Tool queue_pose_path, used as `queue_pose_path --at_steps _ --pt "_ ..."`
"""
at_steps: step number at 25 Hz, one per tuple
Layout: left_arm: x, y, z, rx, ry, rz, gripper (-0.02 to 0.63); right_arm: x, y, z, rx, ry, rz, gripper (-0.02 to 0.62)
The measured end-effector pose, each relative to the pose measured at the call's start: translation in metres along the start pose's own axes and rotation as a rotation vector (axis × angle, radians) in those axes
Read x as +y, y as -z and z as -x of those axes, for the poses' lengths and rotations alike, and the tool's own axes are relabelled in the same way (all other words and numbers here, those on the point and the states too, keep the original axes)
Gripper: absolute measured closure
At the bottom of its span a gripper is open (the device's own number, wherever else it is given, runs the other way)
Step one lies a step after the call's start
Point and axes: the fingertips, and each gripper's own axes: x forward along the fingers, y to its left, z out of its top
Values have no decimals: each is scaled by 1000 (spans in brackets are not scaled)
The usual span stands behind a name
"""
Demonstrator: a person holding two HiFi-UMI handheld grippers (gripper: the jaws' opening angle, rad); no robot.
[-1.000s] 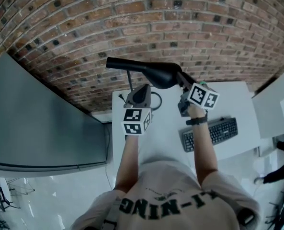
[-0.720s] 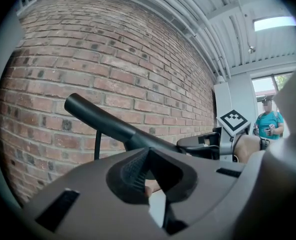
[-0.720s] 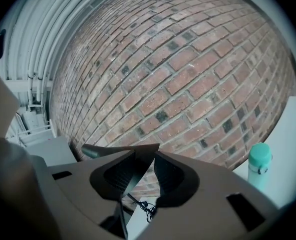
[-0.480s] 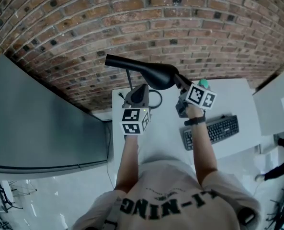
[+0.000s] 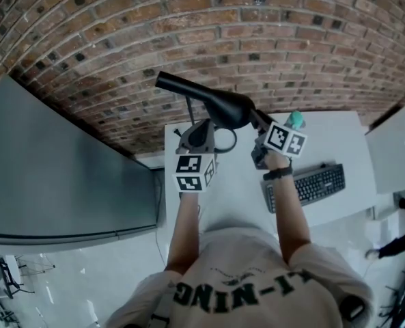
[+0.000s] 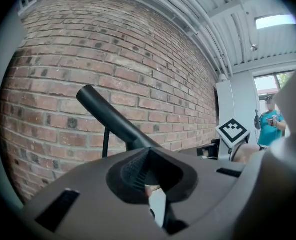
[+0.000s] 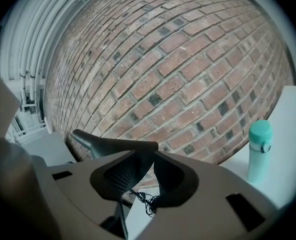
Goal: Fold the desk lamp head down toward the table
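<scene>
The lamp head point(image 5: 209, 100) is gripped at its right end by the right tool point(image 5: 257, 121) (the left tool point(image 5: 197, 134) is kept closed beside the pole point(image 5: 187, 112)).

The lamp point(image 5: 216, 104) stands on the table point(image 5: 339, 142), with the wall point(image 5: 270, 39) behind it at twelve o'clock. From the lamp, the bottle point(image 5: 296, 119) is at three o'clock and the keyboard point(image 5: 304, 186) at four.

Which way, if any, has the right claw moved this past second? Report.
Yes. The right claw sank: the teal bottle behind it, earlier nearly hidden, now shows above its cube.
</scene>
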Motion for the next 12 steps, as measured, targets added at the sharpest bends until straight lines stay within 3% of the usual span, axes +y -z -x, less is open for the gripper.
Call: queue_pose_path --at_steps 4,8,12 --pt "5 2 3 1 -10 -1 606 -4 12 -4 20 32 28 498" --pt "9 2 4 1 -16 1 606 -4 23 -8 30 47 24 552" --pt "13 5 6 2 -23 5 606 -4 32 -15 44 51 25 555"
